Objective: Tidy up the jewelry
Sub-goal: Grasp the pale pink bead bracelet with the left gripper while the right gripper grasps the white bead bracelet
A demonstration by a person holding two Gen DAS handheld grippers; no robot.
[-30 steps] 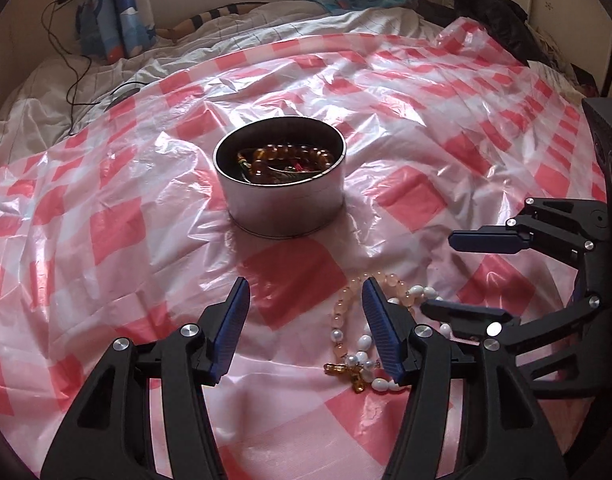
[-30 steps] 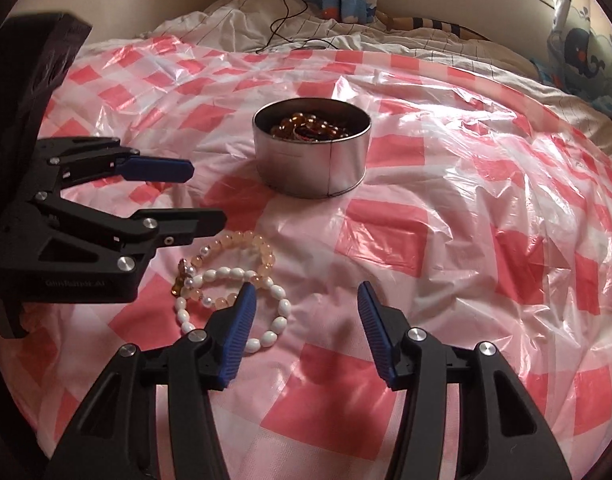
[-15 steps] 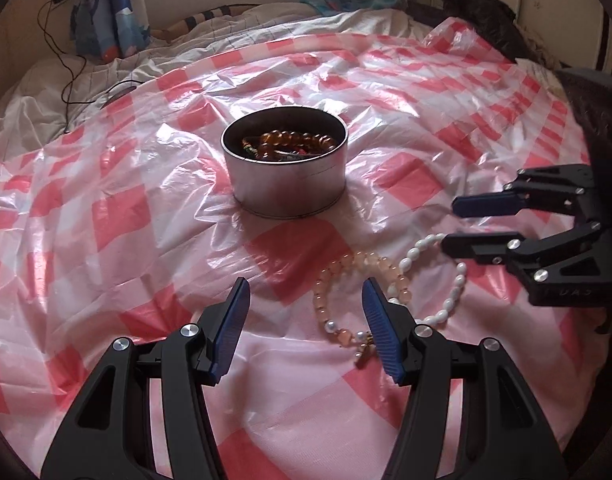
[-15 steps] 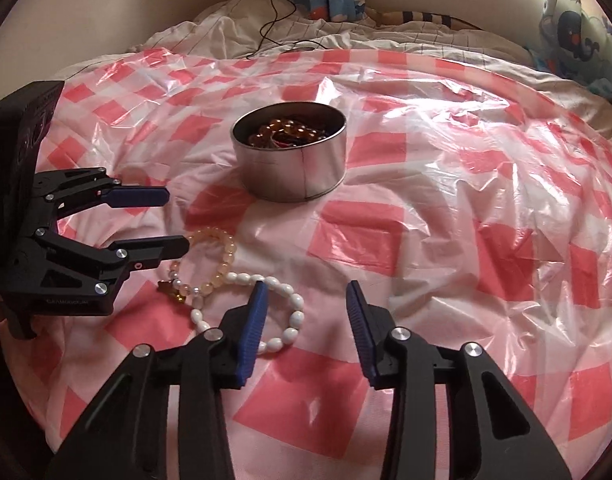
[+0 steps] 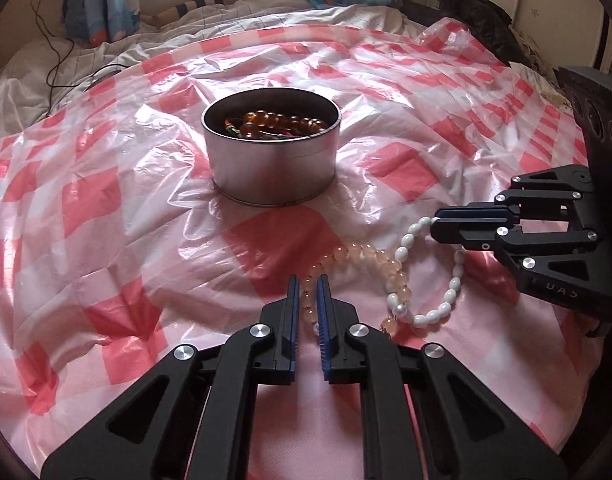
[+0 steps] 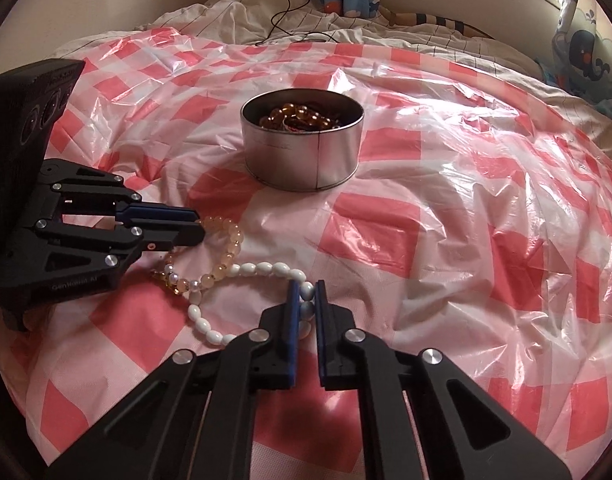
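Fingers of the left gripper [image 5: 307, 280] pinch the peach bead bracelet [image 5: 361, 256]; the right gripper [image 6: 306, 285] clamps the white bead bracelet [image 6: 262, 269]. Both strands overlap on the checked plastic sheet [image 5: 106, 208], near the tin [image 5: 272, 156], seemingly gripped for separating.

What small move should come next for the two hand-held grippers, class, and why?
Probably ease the two apart. The left hand-held gripper is shut on the peach bead bracelet, the right hand-held gripper on the white bead bracelet; the loops overlap, so separate them before either goes to the tin.
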